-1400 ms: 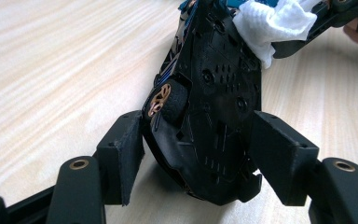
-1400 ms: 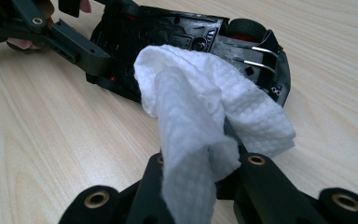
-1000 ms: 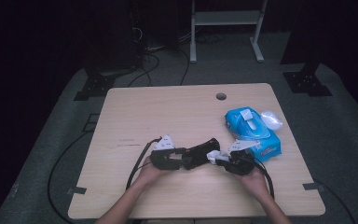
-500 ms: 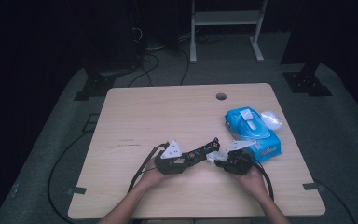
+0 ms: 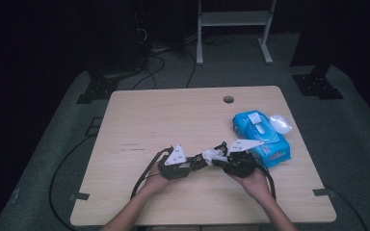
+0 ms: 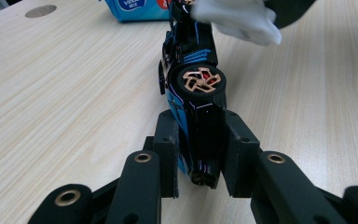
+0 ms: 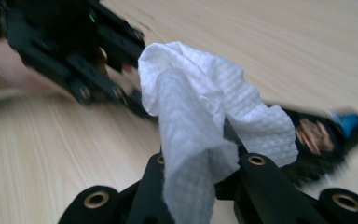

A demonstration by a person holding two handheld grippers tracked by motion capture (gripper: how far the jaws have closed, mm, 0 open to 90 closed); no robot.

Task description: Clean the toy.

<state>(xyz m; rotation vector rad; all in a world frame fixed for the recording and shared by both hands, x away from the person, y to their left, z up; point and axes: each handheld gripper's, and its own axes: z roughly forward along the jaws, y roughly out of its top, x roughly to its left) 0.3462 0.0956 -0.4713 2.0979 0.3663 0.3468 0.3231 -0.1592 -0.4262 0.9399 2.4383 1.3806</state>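
Note:
A black and blue toy car (image 6: 192, 60) with a copper-spoked wheel (image 6: 200, 81) is turned on its side, nose pointing away, a little above the wooden table (image 5: 173, 115). My left gripper (image 6: 200, 140) is shut on its rear end. My right gripper (image 7: 200, 168) is shut on a white wipe (image 7: 200, 107), which rests against the car's far end (image 6: 235, 18). In the high view the left gripper (image 5: 198, 162) and right gripper (image 5: 220, 158) meet near the table's front edge, with the wipe (image 5: 213, 155) between them.
A blue pack of wipes (image 5: 260, 134) lies on the table just beyond my right gripper, with a white crumpled piece (image 5: 280, 123) at its far right corner. A cable hole (image 5: 228, 99) is at the back. Cables trail off the front left edge.
The left gripper has rolled and tilted, turning the car onto its side. The right gripper has brought the wipe against the car's far end.

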